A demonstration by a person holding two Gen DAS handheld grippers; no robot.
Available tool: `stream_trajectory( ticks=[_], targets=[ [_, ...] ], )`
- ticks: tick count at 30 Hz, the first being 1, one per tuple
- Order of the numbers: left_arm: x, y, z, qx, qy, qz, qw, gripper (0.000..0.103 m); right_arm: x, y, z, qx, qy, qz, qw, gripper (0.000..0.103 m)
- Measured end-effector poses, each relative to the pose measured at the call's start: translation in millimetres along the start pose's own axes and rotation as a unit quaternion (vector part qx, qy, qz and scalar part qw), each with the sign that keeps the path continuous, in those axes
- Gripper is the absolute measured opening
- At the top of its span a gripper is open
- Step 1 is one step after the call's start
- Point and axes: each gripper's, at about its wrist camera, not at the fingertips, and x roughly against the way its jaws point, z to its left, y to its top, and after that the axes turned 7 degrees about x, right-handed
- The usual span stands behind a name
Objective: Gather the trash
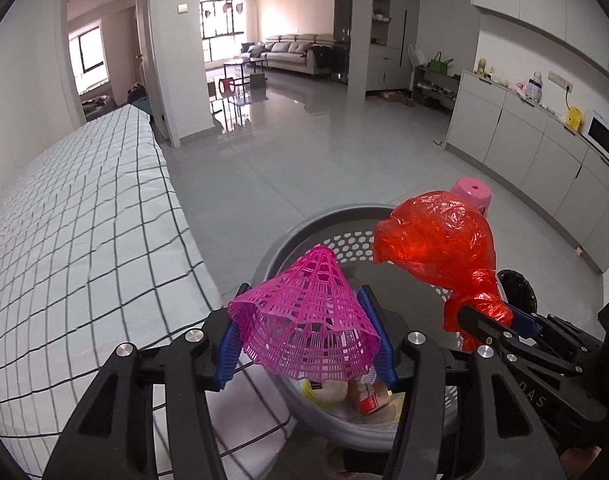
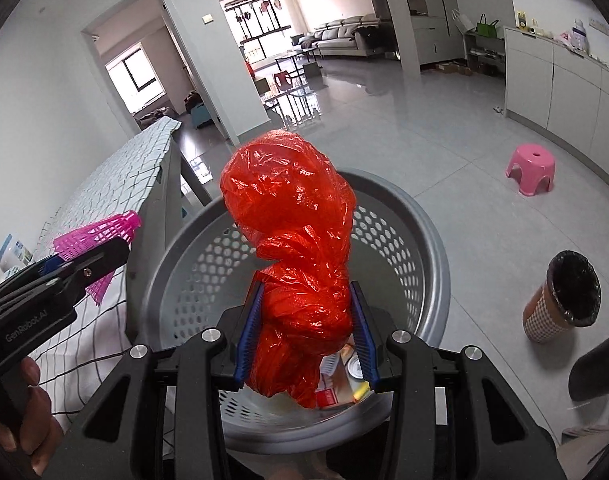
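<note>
My left gripper (image 1: 306, 334) is shut on a pink plastic mesh cone (image 1: 304, 320) and holds it over the near rim of a grey perforated basket (image 1: 344, 240). My right gripper (image 2: 306, 330) is shut on a crumpled red plastic bag (image 2: 292, 216), held over the same basket (image 2: 408, 240). The red bag also shows in the left wrist view (image 1: 436, 240), to the right of the cone. The pink cone shows in the right wrist view (image 2: 104, 232) at the left. Cartons and wrappers (image 2: 340, 384) lie at the basket's bottom.
A table with a white checked cloth (image 1: 76, 232) stands left of the basket. A pink stool (image 2: 530, 168) and a small checked bin with a black liner (image 2: 560, 300) stand on the grey floor to the right. Cabinets (image 1: 524, 140) line the right wall.
</note>
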Motion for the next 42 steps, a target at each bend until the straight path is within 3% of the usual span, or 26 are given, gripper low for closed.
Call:
stream_trajectory(
  ticks=[4, 7, 10, 25, 34, 42],
  targets=[
    [-5.7, 0.8, -0.6, 0.005, 0.004, 0.002, 1.0, 0.059, -0.8, 3.4, -2.2, -0.004, 0.006, -0.007, 1.0, 0.042],
    [-7.7, 0.6, 2.5, 0.011, 0.007, 0.002, 0.9999, 0.068, -1.3, 3.0, -4.1, -0.004, 0.006, -0.01, 1.0, 0.048],
    [-7.4, 0.4, 2.7, 0.011, 0.014, 0.003, 0.9998, 0.069, -1.0, 2.6, -3.6, -0.004, 0.007, -0.011, 1.0, 0.053],
    [5.6, -1.5, 2.7, 0.017, 0.017, -0.006, 0.9997, 0.078, 7.9, -1.1, -4.4, -0.007, 0.001, -0.01, 1.0, 0.054],
    [22.8, -0.9, 8.0, 0.026, 0.026, -0.026, 0.999, 0.091, 17.9, -3.2, 1.2, -0.003, 0.0, -0.018, 1.0, 0.054],
    [33.9, -1.6, 11.4, 0.029, 0.038, -0.038, 0.9981, 0.093, 25.7, -3.6, 8.4, 0.005, -0.001, -0.025, 1.0, 0.054]
  ],
)
